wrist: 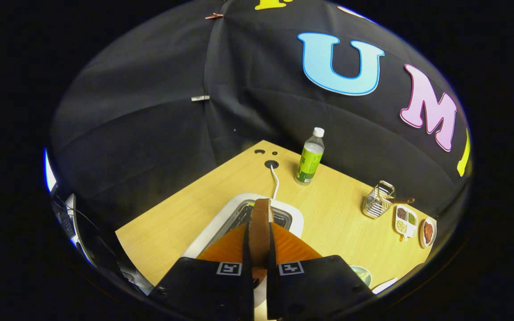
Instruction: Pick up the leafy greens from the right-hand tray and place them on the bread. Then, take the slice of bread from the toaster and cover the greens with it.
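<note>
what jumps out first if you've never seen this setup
The gripper is shut on a bread slice held edge-on between its fingers, just above the white toaster. Beyond it, a green-labelled bottle stands upright on the wooden table, with a wire basket and small dishes off to the right.

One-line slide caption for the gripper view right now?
Tool clamped on a bread slice standing upright above the toaster on the wooden table.

Booth interior: black cloth wall (pixel 150 133), creased, held by clips (pixel 200 98), enclosing the far corner of a light wooden table (pixel 185 209) with a cable hole (pixel 271 164); dim surroundings, lit tabletop.
</note>
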Demonstrator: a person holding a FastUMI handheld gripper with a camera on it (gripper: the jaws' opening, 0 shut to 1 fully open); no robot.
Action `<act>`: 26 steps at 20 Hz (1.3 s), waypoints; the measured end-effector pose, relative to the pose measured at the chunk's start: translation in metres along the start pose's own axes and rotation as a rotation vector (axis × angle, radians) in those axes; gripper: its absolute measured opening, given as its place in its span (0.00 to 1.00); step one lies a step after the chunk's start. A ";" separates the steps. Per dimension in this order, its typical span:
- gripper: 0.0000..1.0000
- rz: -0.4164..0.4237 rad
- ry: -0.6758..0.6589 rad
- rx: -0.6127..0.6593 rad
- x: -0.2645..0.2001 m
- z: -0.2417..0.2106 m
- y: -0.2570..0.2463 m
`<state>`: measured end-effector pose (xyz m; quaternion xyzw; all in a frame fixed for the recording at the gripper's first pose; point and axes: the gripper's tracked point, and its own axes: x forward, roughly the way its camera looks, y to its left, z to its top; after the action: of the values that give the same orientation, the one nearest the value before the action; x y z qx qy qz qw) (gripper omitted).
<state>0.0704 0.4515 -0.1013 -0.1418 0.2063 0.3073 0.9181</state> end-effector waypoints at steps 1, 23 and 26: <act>0.15 0.015 -0.021 0.002 -0.008 0.008 0.000; 0.15 -0.009 -0.078 0.189 -0.084 -0.047 -0.147; 0.15 -0.022 -0.032 0.266 -0.083 -0.084 -0.170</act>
<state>0.0917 0.2455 -0.1138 -0.0162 0.2287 0.2693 0.9354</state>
